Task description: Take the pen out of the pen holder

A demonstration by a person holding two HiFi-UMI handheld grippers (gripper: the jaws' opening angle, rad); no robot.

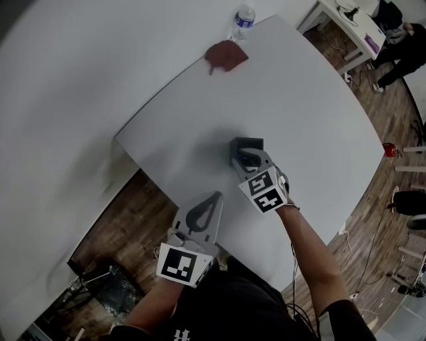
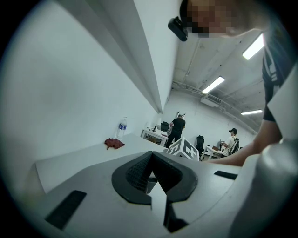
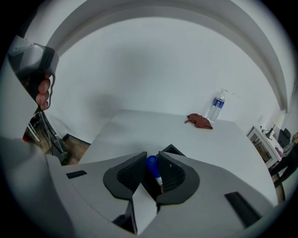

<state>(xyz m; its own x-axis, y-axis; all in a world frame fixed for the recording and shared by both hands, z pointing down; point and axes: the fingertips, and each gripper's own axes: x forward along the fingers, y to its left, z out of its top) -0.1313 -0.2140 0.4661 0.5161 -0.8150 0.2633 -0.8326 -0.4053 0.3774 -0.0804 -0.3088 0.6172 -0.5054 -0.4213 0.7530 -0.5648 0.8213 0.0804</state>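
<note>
A dark square pen holder (image 1: 248, 142) stands near the middle of the white table (image 1: 299, 100). My right gripper (image 1: 244, 159) reaches down into it from the near side. In the right gripper view its pads are shut on a pen (image 3: 152, 164) with a blue cap, which stands upright between them, and a corner of the pen holder (image 3: 172, 149) shows just beyond. The pen's lower part is hidden by the jaws. My left gripper (image 1: 213, 198) hovers over the table's near edge, shut with nothing in it; its pads meet in the left gripper view (image 2: 150, 175).
At the table's far corner lie a crumpled reddish-brown cloth (image 1: 225, 56) and a water bottle (image 1: 243, 20). Wooden floor (image 1: 126, 213) lies off the near-left edge. A second desk (image 1: 349, 26) with people beside it stands at the far right.
</note>
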